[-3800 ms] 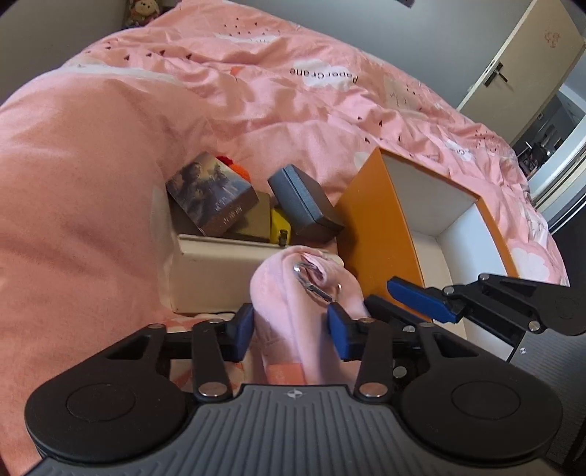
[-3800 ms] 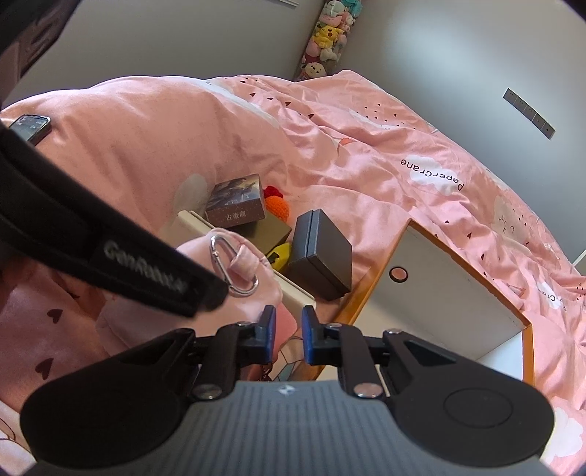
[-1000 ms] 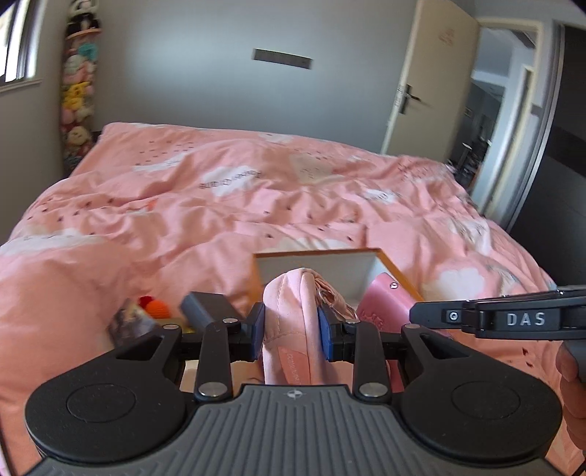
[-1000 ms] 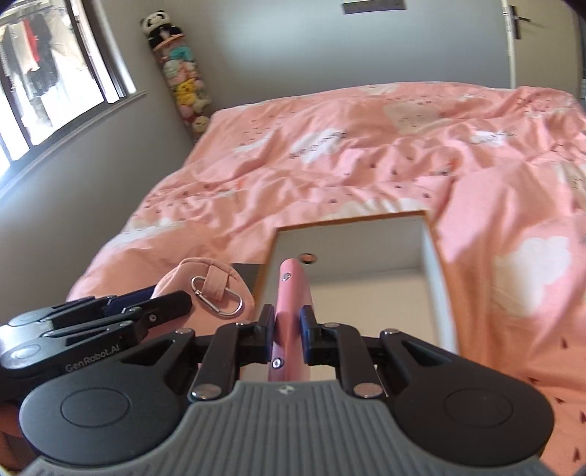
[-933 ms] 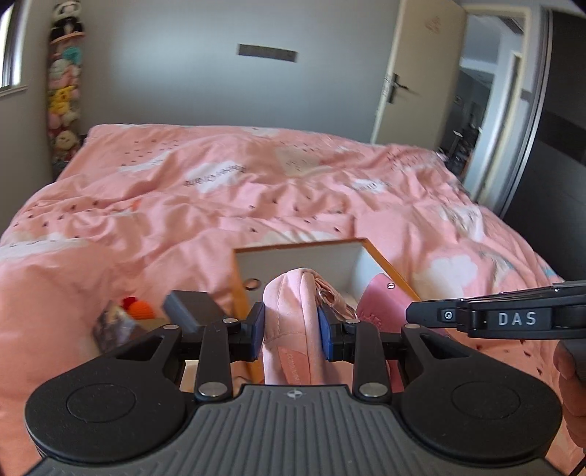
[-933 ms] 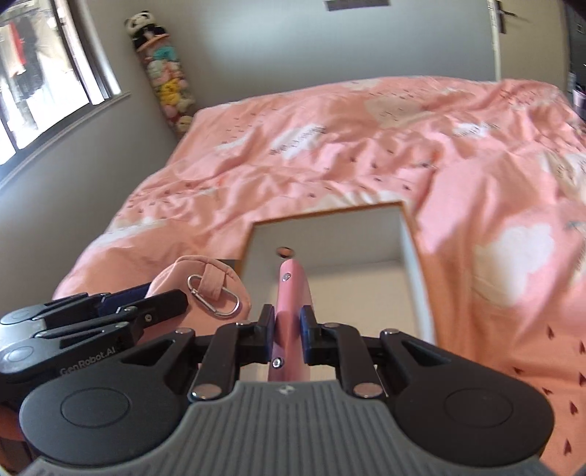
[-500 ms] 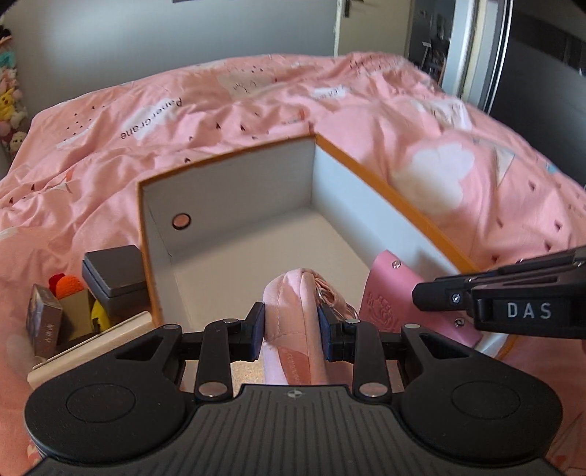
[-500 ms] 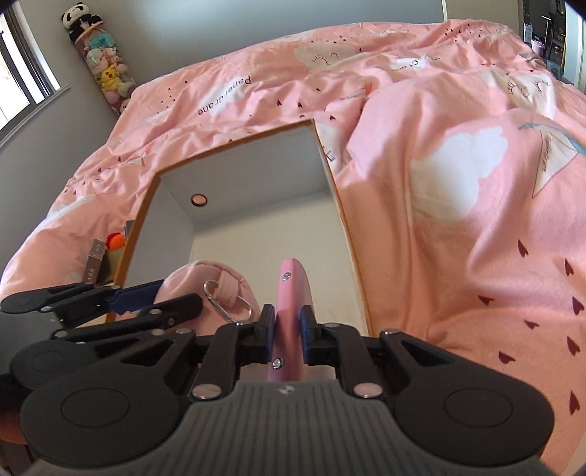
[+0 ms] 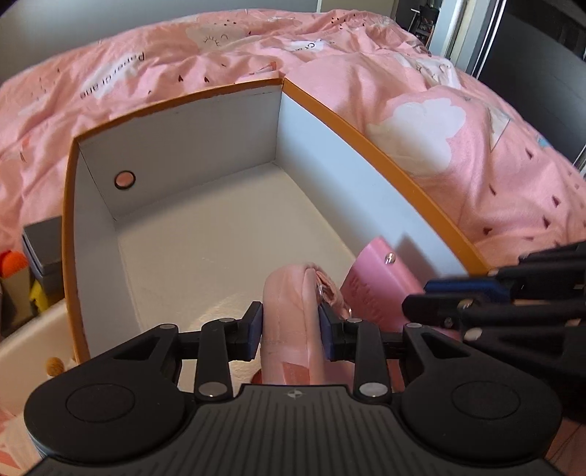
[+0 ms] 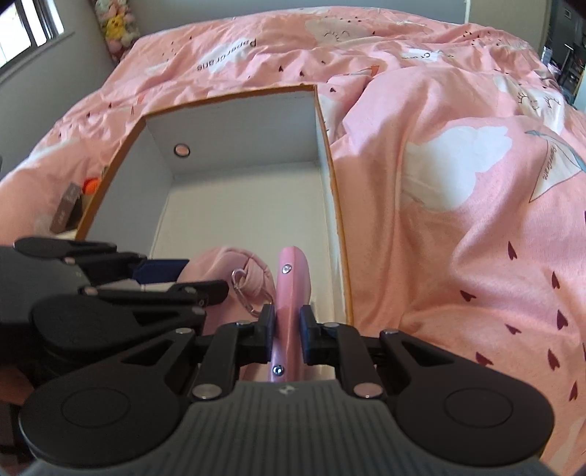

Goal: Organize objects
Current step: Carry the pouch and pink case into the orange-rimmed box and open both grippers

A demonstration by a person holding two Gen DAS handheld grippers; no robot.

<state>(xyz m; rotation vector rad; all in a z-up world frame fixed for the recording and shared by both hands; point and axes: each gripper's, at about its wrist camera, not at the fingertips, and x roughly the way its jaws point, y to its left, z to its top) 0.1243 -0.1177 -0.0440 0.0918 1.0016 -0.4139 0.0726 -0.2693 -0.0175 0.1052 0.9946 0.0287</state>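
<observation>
An orange-rimmed white box (image 9: 384, 153) lies open on the bed, its floor bare. My left gripper (image 9: 290, 324) has its blue pads pressed on a soft pink pouch (image 9: 289, 289) with a metal carabiner, low over the box's near end; the jaws are opening slightly. Just to its right, my right gripper (image 10: 286, 329) is closing on a flat pink wallet (image 10: 291, 278) with metal snaps, held edge-up near the box's right wall (image 10: 331, 175). The pouch (image 10: 219, 267) and left gripper (image 10: 197, 276) show at the left of the right wrist view; the wallet (image 9: 377, 271) and right gripper (image 9: 421, 294) sit at the right of the left wrist view.
Left of the box a cream tray (image 9: 33, 329) holds a grey case (image 9: 42, 241), an orange object (image 9: 13, 261) and other small items. A rumpled pink duvet (image 9: 476, 146) surrounds everything. Plush toys (image 10: 117, 25) hang in the far corner.
Both grippers sank and tipped downward toward the box. The pouch and wallet, earlier held above its near edge, now hang inside its near end. Both grips stay on.
</observation>
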